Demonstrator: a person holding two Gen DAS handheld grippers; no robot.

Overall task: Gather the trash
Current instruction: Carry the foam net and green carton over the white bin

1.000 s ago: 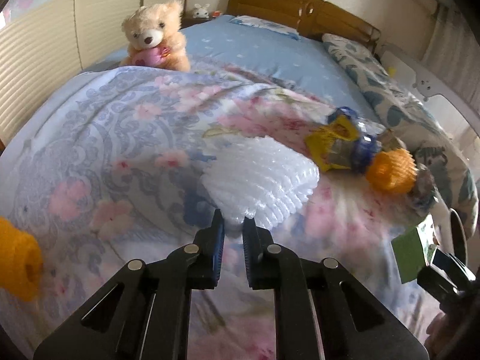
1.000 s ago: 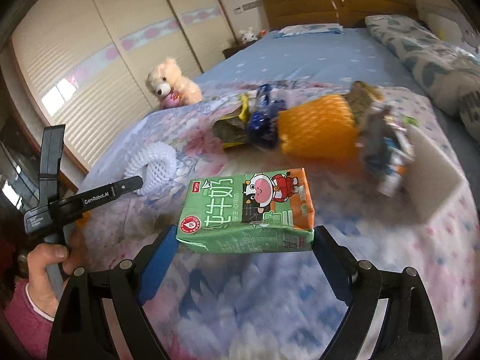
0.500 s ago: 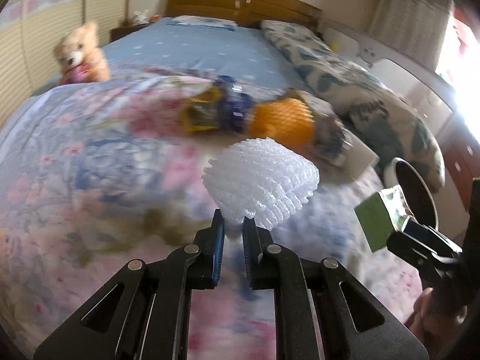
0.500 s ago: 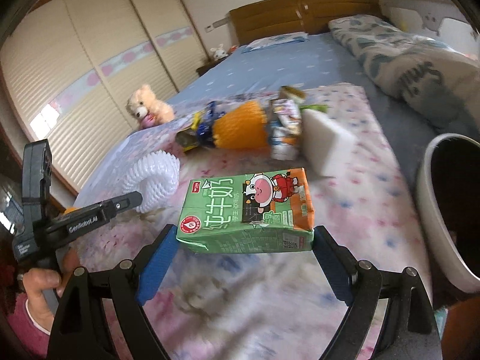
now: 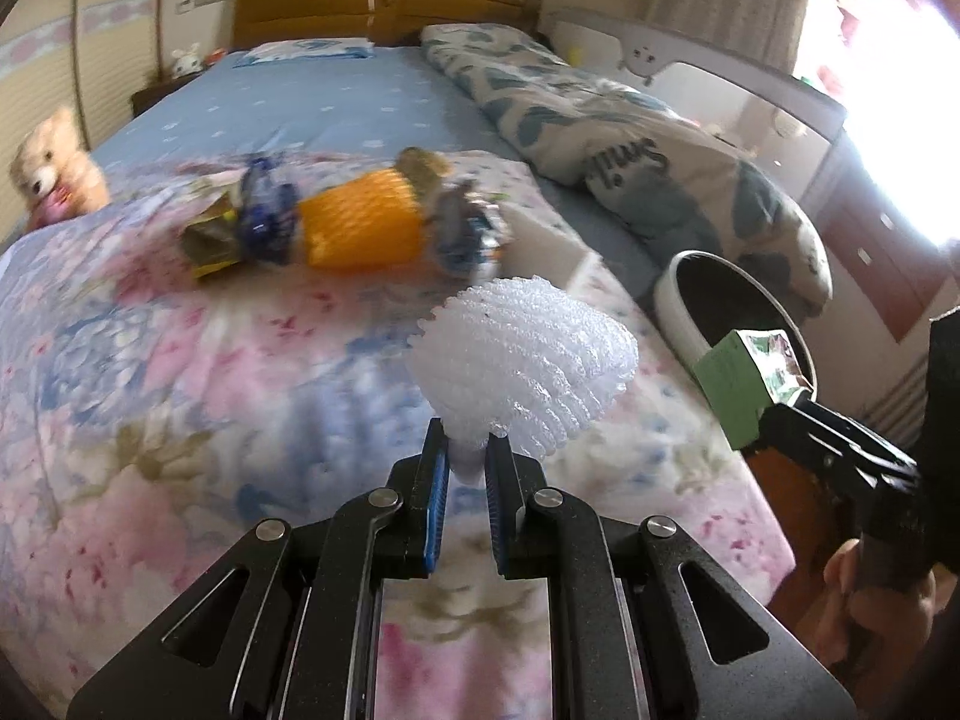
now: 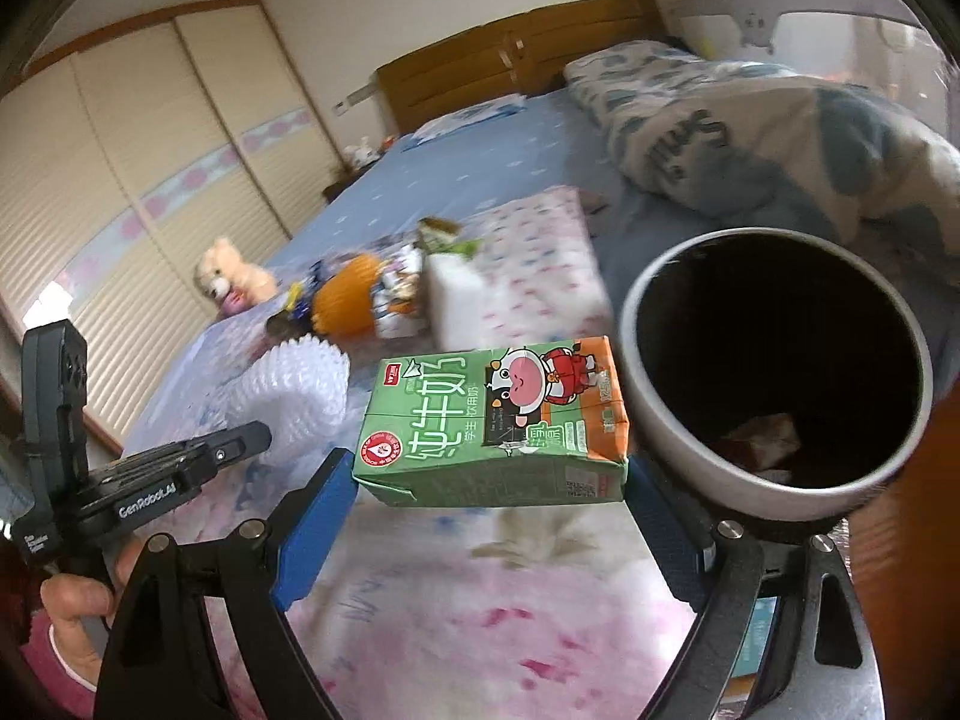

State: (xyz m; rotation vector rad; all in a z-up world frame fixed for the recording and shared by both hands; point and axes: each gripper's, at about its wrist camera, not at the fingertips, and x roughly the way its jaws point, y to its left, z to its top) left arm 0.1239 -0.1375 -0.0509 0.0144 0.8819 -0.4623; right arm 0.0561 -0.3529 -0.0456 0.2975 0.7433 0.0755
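Note:
My left gripper (image 5: 465, 456) is shut on a white foam fruit net (image 5: 522, 360), held above the flowered bedspread. My right gripper (image 6: 489, 480) is shut on a green milk carton (image 6: 498, 426), gripped by its two ends. In the right wrist view the carton hangs just left of a white-rimmed dark bin (image 6: 774, 378), and the left gripper with the white net (image 6: 294, 390) shows at the left. In the left wrist view the carton (image 5: 744, 384) sits in front of the bin (image 5: 726, 300) at the bed's right edge. An orange foam net (image 5: 360, 228), wrappers (image 5: 252, 222) and a white block (image 6: 456, 294) lie on the bed.
A teddy bear (image 5: 54, 174) sits at the bed's left side. A rolled patterned quilt (image 5: 630, 138) lies along the right, behind the bin. The wooden headboard (image 5: 384, 6) is at the back. Some trash (image 6: 762, 438) lies inside the bin. A person's hands hold both gripper handles.
Both grippers have swung to the right across the bed with their loads. The bin has come into view and now sits close beside the carton; the teddy bear has slid to the left.

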